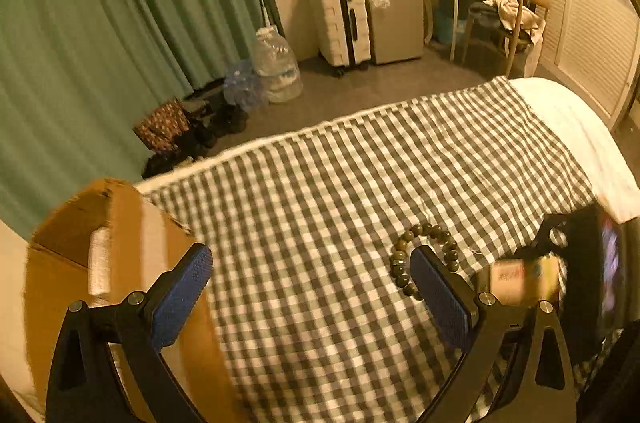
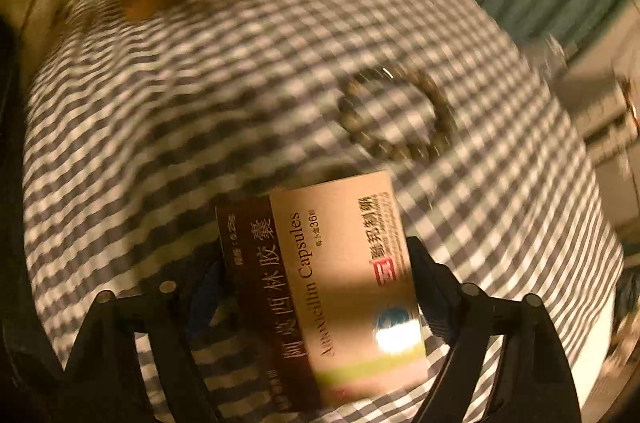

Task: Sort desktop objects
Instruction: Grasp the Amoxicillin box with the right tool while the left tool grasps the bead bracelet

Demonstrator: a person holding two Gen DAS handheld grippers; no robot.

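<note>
blue-padded left jaws [image 1: 310, 289] gape empty; only the right view shows jaws [image 2: 316, 263] gripping the capsule box [image 2: 340, 287].

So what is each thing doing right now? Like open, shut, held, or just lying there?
Left gripper: open, holding nothing.
Right gripper: shut on the medicine box.
Medicine box: closed, held between the right gripper's fingers above the cloth.
Bead bracelet: lying loose on the checked cloth.
Cardboard box: on the cloth's edge, top looks open.
</note>
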